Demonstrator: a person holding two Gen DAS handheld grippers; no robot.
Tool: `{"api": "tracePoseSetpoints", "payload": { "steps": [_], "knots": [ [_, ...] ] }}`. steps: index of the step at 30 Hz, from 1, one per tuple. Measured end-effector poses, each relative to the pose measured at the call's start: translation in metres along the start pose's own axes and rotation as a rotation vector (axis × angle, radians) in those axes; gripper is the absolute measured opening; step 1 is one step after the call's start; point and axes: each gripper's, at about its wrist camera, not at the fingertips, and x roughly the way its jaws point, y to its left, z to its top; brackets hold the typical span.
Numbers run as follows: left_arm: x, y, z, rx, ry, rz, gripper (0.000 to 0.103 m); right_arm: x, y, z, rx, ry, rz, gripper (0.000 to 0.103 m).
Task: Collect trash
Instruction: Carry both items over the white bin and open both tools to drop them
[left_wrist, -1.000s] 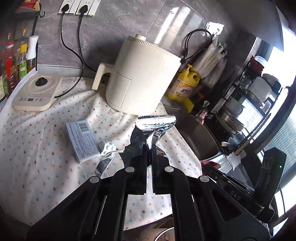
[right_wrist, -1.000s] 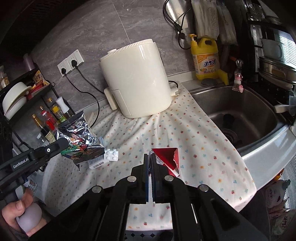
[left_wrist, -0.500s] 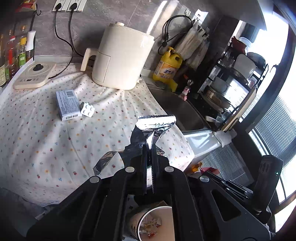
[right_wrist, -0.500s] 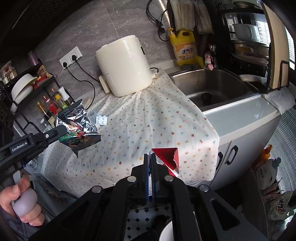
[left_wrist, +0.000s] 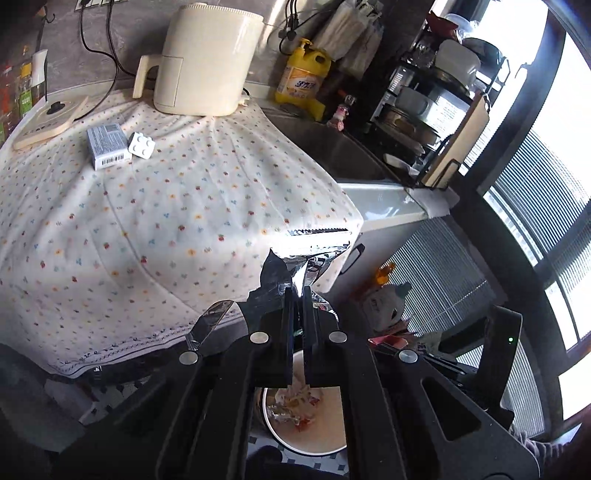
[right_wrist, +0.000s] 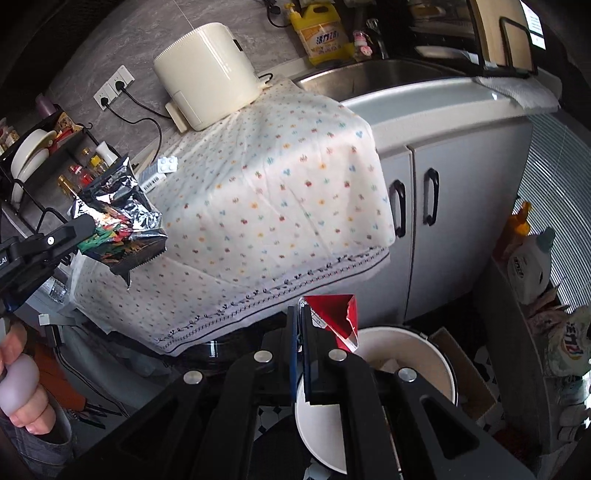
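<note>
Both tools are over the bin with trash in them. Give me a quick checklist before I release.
1. Left tool shut on foil snack bag: ok.
2. Right tool shut on red wrapper: ok.
3. White bin open, with room: ok.
4. Red wrapper above the bin's mouth: ok.
5. Foil snack bag fully above the bin: cannot tell; it juts toward the tablecloth.
6. Counter finished: not ok; small box and blister pack remain.

Silver foil wrapper (right_wrist: 120, 218), red packet (right_wrist: 338, 314), white bin (right_wrist: 402, 354), dotted cream cloth (right_wrist: 266, 192), yellow btl (right_wrist: 323, 35)
</note>
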Motion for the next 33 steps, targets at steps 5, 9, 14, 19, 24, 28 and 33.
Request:
{"api": "tracePoseSetpoints", "payload": {
  "steps": [5,9,14,19,24,28,33],
  "knots": [
    [0.02,-0.005,-0.026,-0.004,0.067,-0.036,0.005,0.017,-0.018,-0.03,0.021,0.08,-0.008,0.004],
    [0.035,-0.009,-0.046,-0.011,0.127,-0.058,0.005,0.026,-0.031,-0.05,0.061,0.119,-0.004,0.007],
    [0.054,-0.02,-0.069,-0.013,0.203,-0.091,0.005,0.021,-0.05,-0.062,0.112,0.132,-0.001,0.057],
    [0.067,-0.032,-0.085,-0.015,0.247,-0.119,0.005,0.005,-0.067,-0.067,0.155,0.11,-0.037,0.05],
    [0.078,-0.048,-0.095,0.007,0.285,-0.157,0.005,-0.02,-0.084,-0.074,0.204,0.057,-0.091,0.05],
    [0.101,-0.065,-0.109,0.013,0.364,-0.183,0.005,-0.049,-0.1,-0.073,0.241,-0.005,-0.131,0.05],
    [0.117,-0.066,-0.109,-0.03,0.408,-0.137,0.07,-0.071,-0.113,-0.075,0.282,-0.05,-0.163,0.05]
  ]
}}
